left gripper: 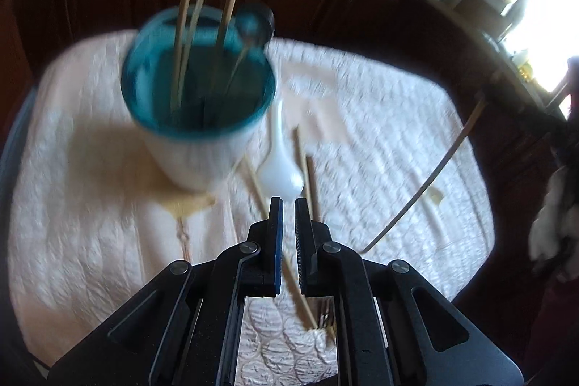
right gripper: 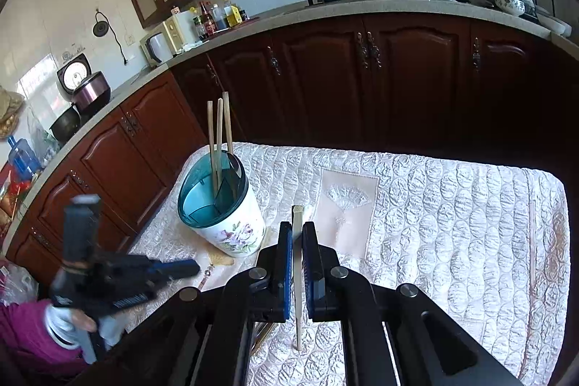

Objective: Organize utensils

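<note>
My right gripper clamps one chopstick upright above the quilted cloth. My left gripper hovers nearly closed, holding nothing, over the white spoon and loose chopsticks beside the utensil holder.

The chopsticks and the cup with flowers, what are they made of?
The chopsticks look like bare bamboo or wood: pale tan, matte. The cup looks like glossy white ceramic or plastic with painted flowers; its teal insert is see-through, so likely plastic.

Black fingers, blue pads, silver screws, magenta sleeve
</note>
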Demonstrator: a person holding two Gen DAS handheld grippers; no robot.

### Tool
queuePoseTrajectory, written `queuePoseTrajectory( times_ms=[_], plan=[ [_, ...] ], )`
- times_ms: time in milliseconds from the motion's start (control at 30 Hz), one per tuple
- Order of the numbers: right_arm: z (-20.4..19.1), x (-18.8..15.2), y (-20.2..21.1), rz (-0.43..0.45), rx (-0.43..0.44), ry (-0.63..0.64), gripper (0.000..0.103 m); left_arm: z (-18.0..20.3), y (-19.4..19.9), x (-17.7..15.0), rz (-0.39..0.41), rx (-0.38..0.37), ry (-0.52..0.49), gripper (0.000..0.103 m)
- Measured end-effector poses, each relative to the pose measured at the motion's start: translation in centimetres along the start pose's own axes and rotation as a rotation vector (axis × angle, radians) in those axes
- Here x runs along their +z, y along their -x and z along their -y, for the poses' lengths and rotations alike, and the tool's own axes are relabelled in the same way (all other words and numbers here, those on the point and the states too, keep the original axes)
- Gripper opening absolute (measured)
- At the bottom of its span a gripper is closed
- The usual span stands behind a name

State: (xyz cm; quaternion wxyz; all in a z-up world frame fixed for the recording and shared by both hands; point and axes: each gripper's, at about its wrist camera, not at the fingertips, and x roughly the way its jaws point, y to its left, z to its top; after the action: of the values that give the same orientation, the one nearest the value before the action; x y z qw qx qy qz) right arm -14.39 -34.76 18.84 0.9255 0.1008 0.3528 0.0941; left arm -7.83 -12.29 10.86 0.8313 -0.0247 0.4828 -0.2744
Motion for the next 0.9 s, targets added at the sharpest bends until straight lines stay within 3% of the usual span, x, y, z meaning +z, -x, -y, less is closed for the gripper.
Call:
queuePoseTrajectory(
  times_ms=[167, 533, 567, 667, 900],
  plan=[
    [0.3, 0.0, 0.3, 0.007, 0.003, -0.008, 0.005, -0.3, -2.8, -1.4, -0.052, 0.008, 0.031, 0.021],
    [0.3, -0.3, 0.3, 0.007, 0.006, -0.012, 0.005, 1.0, -9.5, -3.3, -0.149, 0.083, -0.01, 0.018],
    [0.2, -0.2, 0.3, 0.006, 0.007, -0.01, 0.005, 1.0, -9.4, -3.4, -0.138, 0.091, -0.017, 0.01],
    [0.0, -0.3, 0.3, 0.006, 0.008, -0.003, 0.005, 0.6, -8.7, -3.4, -0.156, 0.052, -0.018, 0.004],
    [-0.3, 0.1, 0.8, 0.033, 0.018, -0.003, 0.005, 0.4, -1.6, -3.3, -0.081, -0.05, -0.066, 0.004]
  ],
)
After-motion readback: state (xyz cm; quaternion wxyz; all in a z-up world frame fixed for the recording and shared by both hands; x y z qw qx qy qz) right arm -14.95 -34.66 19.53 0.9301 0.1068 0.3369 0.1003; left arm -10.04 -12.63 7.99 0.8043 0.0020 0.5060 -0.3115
